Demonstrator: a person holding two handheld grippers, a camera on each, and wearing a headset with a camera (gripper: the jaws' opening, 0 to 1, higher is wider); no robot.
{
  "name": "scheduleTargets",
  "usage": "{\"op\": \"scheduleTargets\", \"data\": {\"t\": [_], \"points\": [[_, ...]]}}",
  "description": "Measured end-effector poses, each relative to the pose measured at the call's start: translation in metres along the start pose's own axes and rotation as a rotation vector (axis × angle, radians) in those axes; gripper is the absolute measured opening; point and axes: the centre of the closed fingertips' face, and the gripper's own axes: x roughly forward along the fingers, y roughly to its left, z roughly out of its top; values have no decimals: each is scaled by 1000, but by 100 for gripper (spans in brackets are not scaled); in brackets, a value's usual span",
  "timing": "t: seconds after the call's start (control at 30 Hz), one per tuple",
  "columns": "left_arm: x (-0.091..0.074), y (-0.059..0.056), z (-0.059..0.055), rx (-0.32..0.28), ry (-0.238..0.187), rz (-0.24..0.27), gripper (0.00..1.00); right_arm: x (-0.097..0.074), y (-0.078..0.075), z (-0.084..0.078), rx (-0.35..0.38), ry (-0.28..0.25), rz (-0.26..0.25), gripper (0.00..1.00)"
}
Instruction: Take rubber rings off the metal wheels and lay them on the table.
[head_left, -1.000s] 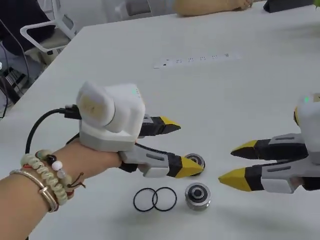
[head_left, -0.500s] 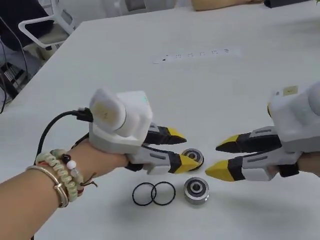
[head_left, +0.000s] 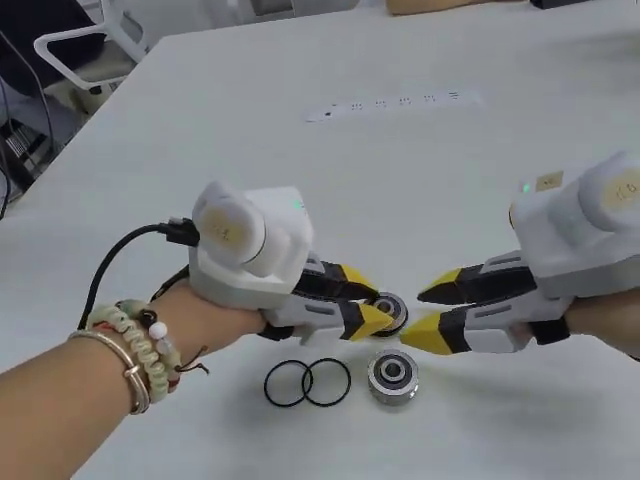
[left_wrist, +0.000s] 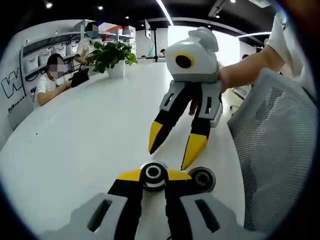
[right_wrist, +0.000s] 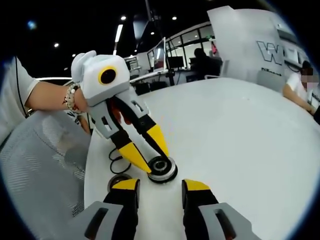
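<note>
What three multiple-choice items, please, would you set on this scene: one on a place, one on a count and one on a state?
1. Where do the rubber rings lie?
A. Flat on the table beside the free wheel
B. Stacked on top of that wheel
C. Leaning upright against that wheel

2. How many rubber rings lie loose?
A. One
B. Two
C. Four

3. What state is the left gripper in?
A. Wide open, clear of both wheels
B. Shut on the other metal wheel
C. Shut on a rubber ring

Key: 1 A, since the head view shows them flat next to the free wheel. 2 B, since two black hoops lie side by side, touching. 3 B, since the left gripper view shows its yellow tips against either side of that wheel.
</note>
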Motion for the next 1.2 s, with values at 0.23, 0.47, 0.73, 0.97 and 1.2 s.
{"op": "scheduleTargets", "data": {"t": [0.23,0.47,0.73,0.97,1.2], "points": [[-2,-1,1,-16,-2,7,7,4,-1,-1,-6,14,3,30],[-2,-2,3,-15,-28,9,7,5,-3,1,-11,10,3,29],[-2,-2,2,-19,-36,14,7,7,-5,-1,-21,22,5,29],[-2,-2,1,-15,-35,12,7,6,-8,-4,-19,31,-6,28],[-2,-2,-1,-15,-35,13,7,6,-10,-4,-11,25,-15,24]]}}
